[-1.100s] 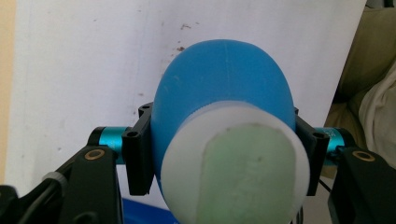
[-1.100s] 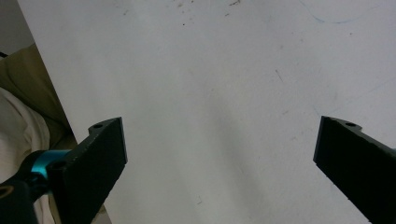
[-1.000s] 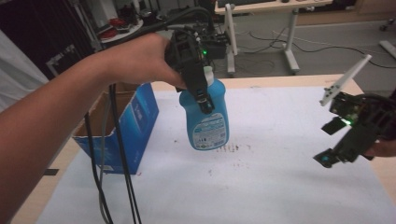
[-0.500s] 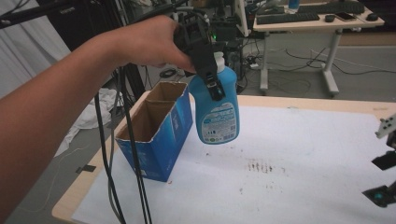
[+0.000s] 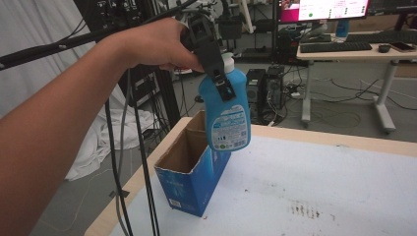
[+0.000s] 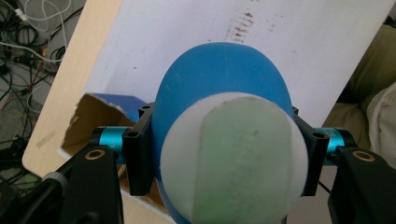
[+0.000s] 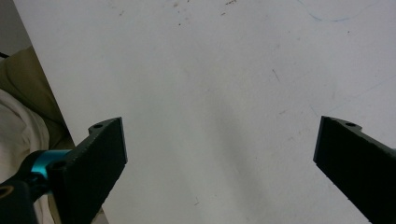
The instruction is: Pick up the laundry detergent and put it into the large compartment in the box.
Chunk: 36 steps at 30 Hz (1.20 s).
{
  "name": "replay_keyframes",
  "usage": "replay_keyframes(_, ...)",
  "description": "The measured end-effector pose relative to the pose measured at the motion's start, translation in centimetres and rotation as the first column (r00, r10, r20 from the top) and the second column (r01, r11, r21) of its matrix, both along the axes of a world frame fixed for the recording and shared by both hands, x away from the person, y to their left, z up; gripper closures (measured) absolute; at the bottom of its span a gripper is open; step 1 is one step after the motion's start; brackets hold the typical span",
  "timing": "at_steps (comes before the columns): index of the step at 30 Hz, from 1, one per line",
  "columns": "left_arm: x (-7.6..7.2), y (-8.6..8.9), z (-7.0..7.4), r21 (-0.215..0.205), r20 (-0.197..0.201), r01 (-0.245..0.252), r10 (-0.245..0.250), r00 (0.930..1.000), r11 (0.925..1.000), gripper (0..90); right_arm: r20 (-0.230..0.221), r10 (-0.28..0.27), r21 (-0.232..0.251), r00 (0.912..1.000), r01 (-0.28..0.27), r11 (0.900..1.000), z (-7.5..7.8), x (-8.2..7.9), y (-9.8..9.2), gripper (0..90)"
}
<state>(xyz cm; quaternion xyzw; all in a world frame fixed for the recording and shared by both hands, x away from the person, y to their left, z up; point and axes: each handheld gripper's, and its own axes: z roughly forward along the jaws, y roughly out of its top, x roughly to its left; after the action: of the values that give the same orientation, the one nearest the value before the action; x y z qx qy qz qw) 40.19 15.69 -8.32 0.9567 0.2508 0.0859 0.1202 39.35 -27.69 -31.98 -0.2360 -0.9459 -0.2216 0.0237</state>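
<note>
We see the left gripper (image 5: 216,73) with its jaws clamped on the neck of the blue bottle (image 5: 227,115), which hangs upright just above the open blue box (image 5: 194,174) at the bench (image 5: 344,187) corner, while the right gripper (image 7: 219,163) holds its jaws wide over bare bench, well apart from the box.

Blue bottle (image 5: 227,115) with white cap: one. Open blue cardboard box (image 5: 189,179): one. White-topped table (image 5: 344,191): one. Grippers: two, being the left gripper (image 5: 216,73) and the right gripper (image 7: 219,154). Background desk (image 5: 354,51): one, bearing one keyboard (image 5: 336,46).
</note>
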Motion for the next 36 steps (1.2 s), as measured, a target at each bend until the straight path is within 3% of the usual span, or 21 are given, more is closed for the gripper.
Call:
replay_keyframes(8,-0.4,3.6,0.4,0.013,0.009,-0.063,0.063,0.9980,0.9979,38.1,-0.003,0.006,-0.007,1.0000,-0.006,1.000,-0.2,0.1,0.2,1.7)
replay_keyframes(17,-0.5,6.3,0.4,0.025,0.031,-0.119,0.118,0.9925,0.9926,38.1,-0.008,0.002,-0.012,1.0000,-0.002,1.000,-0.1,0.3,0.7,1.7)
replay_keyframes(25,0.1,7.9,-1.4,0.061,0.030,-0.161,0.159,0.9867,0.9851,38.1,-0.009,0.006,-0.015,0.9999,-0.006,1.000,-0.2,0.4,1.0,1.7)
replay_keyframes(31,0.4,8.6,-2.7,0.066,0.020,-0.164,0.163,0.9864,0.9843,38.1,-0.012,-0.004,-0.016,0.9999,0.003,1.000,-0.2,0.4,0.9,1.7)
replay_keyframes(36,0.5,8.9,-4.6,0.063,0.017,-0.162,0.162,0.9867,0.9847,38.1,-0.009,-0.009,-0.015,0.9999,0.009,1.000,-0.2,0.4,0.8,1.7)
